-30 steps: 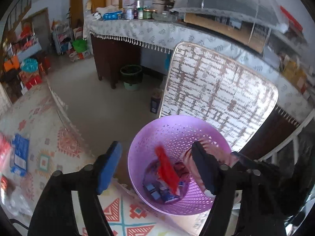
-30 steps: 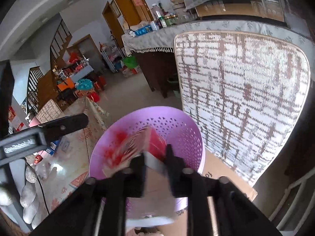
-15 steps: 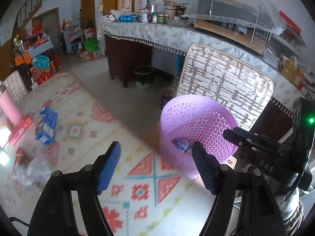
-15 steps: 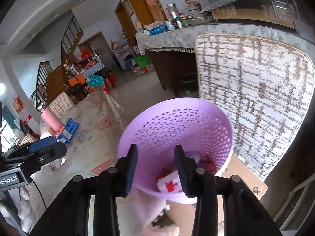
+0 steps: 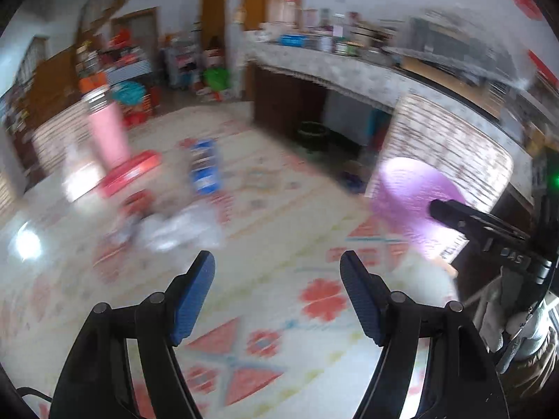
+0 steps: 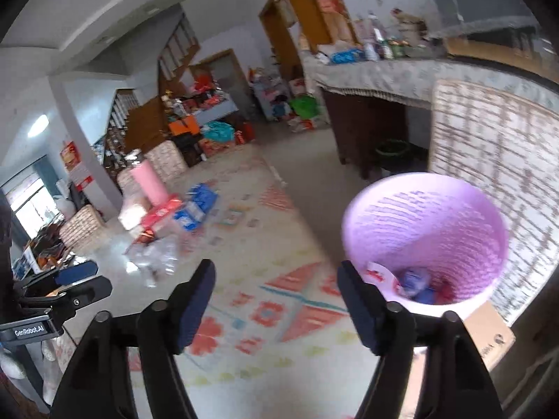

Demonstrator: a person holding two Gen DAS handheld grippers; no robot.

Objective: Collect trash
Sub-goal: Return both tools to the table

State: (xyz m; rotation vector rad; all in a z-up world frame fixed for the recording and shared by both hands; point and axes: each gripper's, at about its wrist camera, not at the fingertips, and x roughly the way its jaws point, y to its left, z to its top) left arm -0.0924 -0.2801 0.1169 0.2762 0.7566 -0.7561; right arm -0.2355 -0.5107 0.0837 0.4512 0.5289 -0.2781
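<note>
On the patterned rug (image 5: 279,300), the remaining litter is seen clustered toward its far left edge: a crumpled clear plastic bag (image 5: 181,227), a red box (image 5: 131,174) and a blue packet (image 5: 206,169). It lies ahead and left of the left gripper (image 5: 277,300), which is held wide open and empty and is judged the nearer. The right gripper (image 6: 276,300), its jaws just opened and nothing between them, is beside the purple basket (image 6: 426,237) at the rug's right edge.

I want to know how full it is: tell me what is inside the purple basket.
The purple basket holds a white wrapper with red print, blue wrappers and something red at the bottom. Its near wall hides the rest.
</note>
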